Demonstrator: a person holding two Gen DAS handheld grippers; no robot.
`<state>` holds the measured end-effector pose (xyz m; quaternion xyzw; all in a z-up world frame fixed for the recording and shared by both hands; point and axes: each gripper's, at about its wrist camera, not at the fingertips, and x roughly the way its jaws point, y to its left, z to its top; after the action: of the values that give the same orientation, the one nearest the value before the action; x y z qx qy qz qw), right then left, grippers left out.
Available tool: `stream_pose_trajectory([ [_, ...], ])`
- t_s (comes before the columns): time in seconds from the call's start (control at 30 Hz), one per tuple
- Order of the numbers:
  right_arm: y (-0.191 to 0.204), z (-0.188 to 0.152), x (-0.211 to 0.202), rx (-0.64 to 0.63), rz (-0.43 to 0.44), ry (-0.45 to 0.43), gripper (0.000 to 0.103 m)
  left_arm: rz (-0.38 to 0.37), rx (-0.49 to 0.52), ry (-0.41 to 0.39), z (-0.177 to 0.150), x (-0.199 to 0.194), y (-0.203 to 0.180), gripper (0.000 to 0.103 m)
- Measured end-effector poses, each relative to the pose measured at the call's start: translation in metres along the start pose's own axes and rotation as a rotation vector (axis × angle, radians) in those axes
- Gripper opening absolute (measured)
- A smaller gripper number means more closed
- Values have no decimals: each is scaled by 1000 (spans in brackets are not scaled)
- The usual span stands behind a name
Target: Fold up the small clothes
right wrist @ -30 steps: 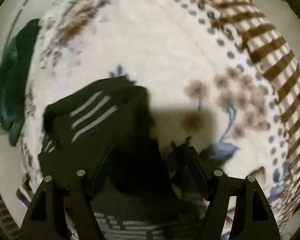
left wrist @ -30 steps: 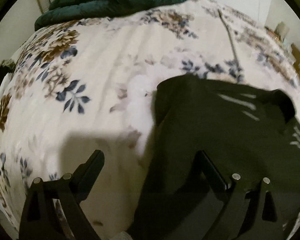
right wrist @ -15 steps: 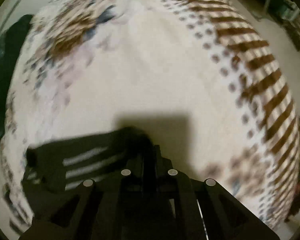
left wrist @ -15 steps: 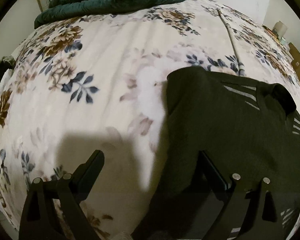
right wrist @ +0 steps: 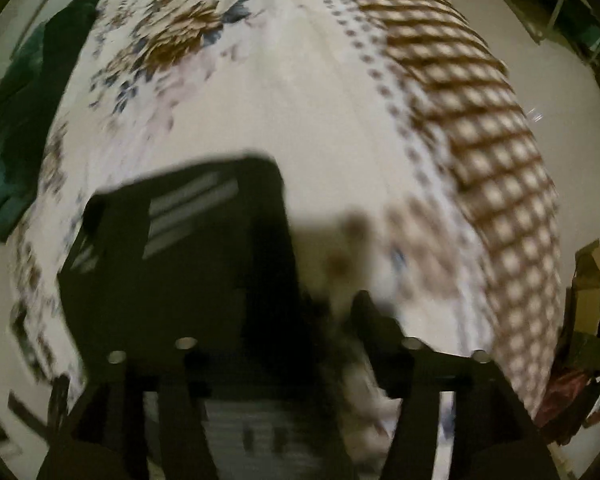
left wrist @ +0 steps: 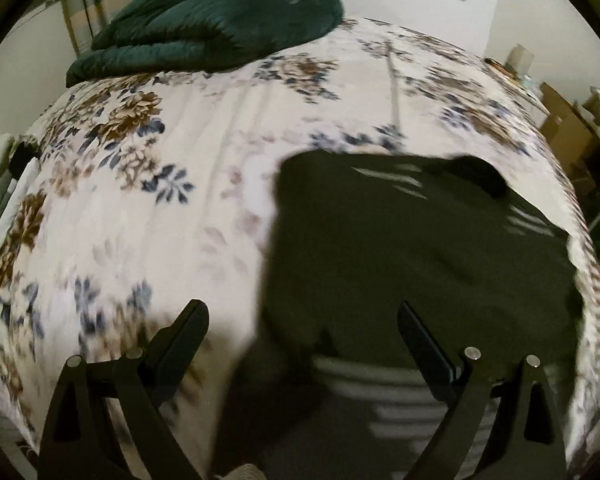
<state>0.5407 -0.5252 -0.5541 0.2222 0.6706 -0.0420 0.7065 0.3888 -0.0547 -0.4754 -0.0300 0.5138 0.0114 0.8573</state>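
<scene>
A small black garment with white stripes (left wrist: 412, 248) lies flat on the floral bedspread (left wrist: 148, 208); it also shows in the right wrist view (right wrist: 188, 248). My left gripper (left wrist: 300, 324) is open above the garment's near left edge, holding nothing. My right gripper (right wrist: 300, 320) is open over the garment's near right edge; its left finger is lost against the dark cloth. Both views are blurred.
A dark green quilt (left wrist: 212, 20) is piled at the far end of the bed. The bedspread's brown checked border (right wrist: 480, 128) drops off at the right. Cardboard boxes (left wrist: 568, 132) and clutter (right wrist: 588, 312) stand beside the bed.
My right gripper was open, shut on the garment's corner half a second ago, and is open again now. Both grippers have drawn back and up from the garment.
</scene>
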Motion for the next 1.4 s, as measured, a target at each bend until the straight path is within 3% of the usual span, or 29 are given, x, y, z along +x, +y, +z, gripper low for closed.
stream_pose_trajectory([
  [0.13, -56, -47, -22, -38, 72, 38, 67, -2, 37, 37, -56, -36, -54, 96],
  [0.23, -96, -78, -17, -68, 125, 91, 68, -16, 63, 121, -112, -53, -105, 96],
  [0.43, -148, -99, 1, -121, 160, 174, 68, -92, 125, 326, -229, -64, -217, 96],
  [0.5, -167, -106, 3, -136, 156, 186, 68, -116, 159, 357, -260, -64, -248, 96],
  [0.67, -191, -101, 18, -134, 177, 210, 68, -95, 300, 417, -321, -34, -316, 96],
  [0.7, -192, -97, 20, -136, 179, 209, 68, -88, 316, 419, -328, -26, -324, 88],
  [0.73, -192, -93, 21, -137, 182, 209, 68, -62, 333, 417, -334, -18, -330, 64],
  [0.8, -188, -82, 23, -142, 204, 210, 68, 15, 361, 399, -338, -10, -335, 46],
  [0.87, -179, -70, 25, -139, 235, 202, 68, 39, 342, 358, -331, -16, -330, 10],
  [0.9, -173, -60, 27, -139, 263, 198, 68, 55, 336, 342, -327, -20, -327, 7],
  [1.07, -134, -4, 38, -134, 367, 122, 68, -19, 230, 323, -305, -41, -301, 6],
  [1.2, -106, 48, 56, -70, 474, 91, 68, -35, 167, 291, -283, -64, -284, 6],
  [1.4, -59, 101, 106, 10, 534, 165, 68, -44, 105, 264, -275, -87, -274, 6],
])
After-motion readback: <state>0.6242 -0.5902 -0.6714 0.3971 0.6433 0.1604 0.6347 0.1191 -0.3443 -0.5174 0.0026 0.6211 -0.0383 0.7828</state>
